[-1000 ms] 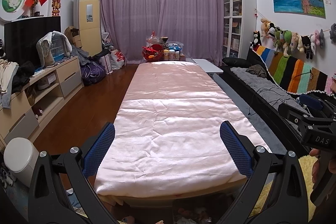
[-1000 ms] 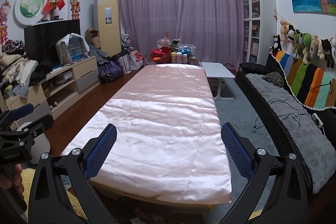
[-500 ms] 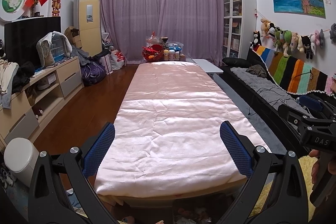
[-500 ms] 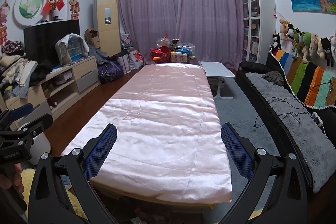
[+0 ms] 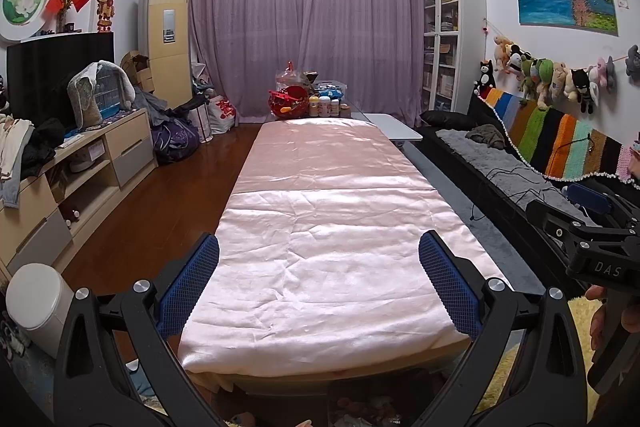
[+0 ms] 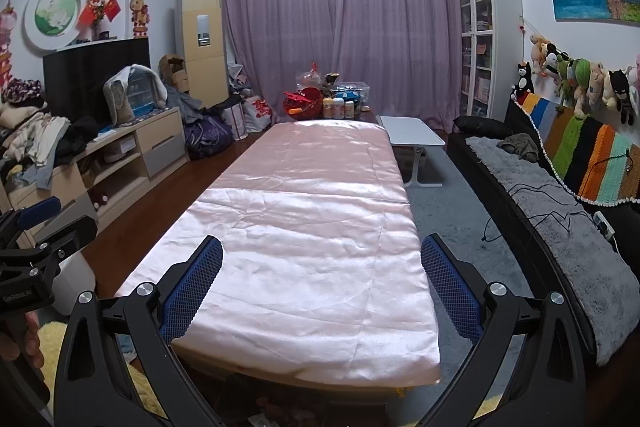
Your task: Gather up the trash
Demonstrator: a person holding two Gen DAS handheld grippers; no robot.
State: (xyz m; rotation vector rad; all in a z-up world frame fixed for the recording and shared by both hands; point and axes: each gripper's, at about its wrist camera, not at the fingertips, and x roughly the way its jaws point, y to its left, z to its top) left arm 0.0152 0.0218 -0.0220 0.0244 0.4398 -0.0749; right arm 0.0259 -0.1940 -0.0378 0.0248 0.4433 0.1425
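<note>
A long table under a pink satin cloth (image 5: 324,227) runs away from me in both wrist views, and I see no trash on the cloth (image 6: 304,235). My left gripper (image 5: 319,242) hovers open over the table's near end, with nothing between its blue pads. My right gripper (image 6: 322,244) is open and empty too, a little to the right of the left one. Each gripper shows at the edge of the other's view, held in a hand (image 5: 600,311). Small dim things lie on the floor (image 5: 360,409) under the near edge; I cannot tell what they are.
A white bin (image 5: 34,303) stands on the wood floor left of the table. A red basket and bottles (image 5: 316,103) crowd the far end. A cluttered TV cabinet (image 5: 100,163) lines the left wall. A dark sofa (image 6: 560,227) and a white side table (image 6: 412,133) are on the right.
</note>
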